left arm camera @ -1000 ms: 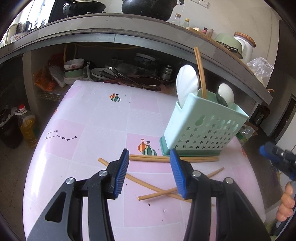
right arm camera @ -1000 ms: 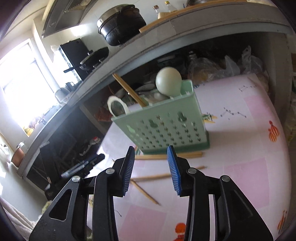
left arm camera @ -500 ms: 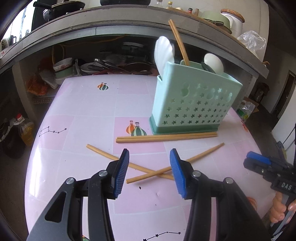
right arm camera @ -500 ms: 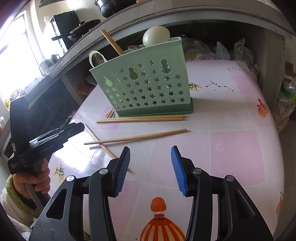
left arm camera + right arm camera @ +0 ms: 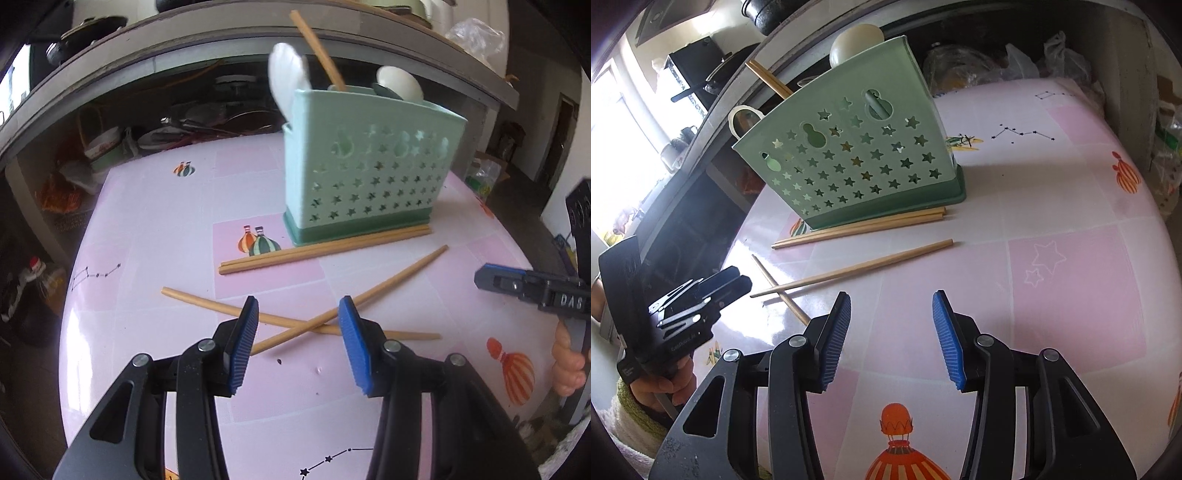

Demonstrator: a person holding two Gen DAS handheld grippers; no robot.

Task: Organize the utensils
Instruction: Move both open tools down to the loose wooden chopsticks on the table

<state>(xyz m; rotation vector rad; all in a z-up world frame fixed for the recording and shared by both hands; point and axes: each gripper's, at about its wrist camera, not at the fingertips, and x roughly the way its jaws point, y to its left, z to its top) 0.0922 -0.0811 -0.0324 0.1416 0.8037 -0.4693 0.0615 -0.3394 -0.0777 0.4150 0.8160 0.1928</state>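
A mint green utensil holder (image 5: pixel 373 170) stands on the pink table (image 5: pixel 155 221); it holds white spoons (image 5: pixel 286 79) and one chopstick (image 5: pixel 317 51). A pair of chopsticks (image 5: pixel 325 249) lies along its base. Two more chopsticks (image 5: pixel 391 282) lie crossed in front. My left gripper (image 5: pixel 298 334) is open and empty, just above the crossing. My right gripper (image 5: pixel 891 326) is open and empty, over bare table short of the loose chopstick (image 5: pixel 857 267). The holder (image 5: pixel 849 162) also shows in the right wrist view.
A low shelf behind the table holds bowls and plates (image 5: pixel 107 147). A counter edge (image 5: pixel 184 55) runs above it. An oil bottle (image 5: pixel 40 273) stands on the floor at left. The table edge (image 5: pixel 1160 236) curves round at right.
Both grippers have pulled back and lowered towards the table. The left gripper now sits over the crossed chopsticks. Both stayed open.
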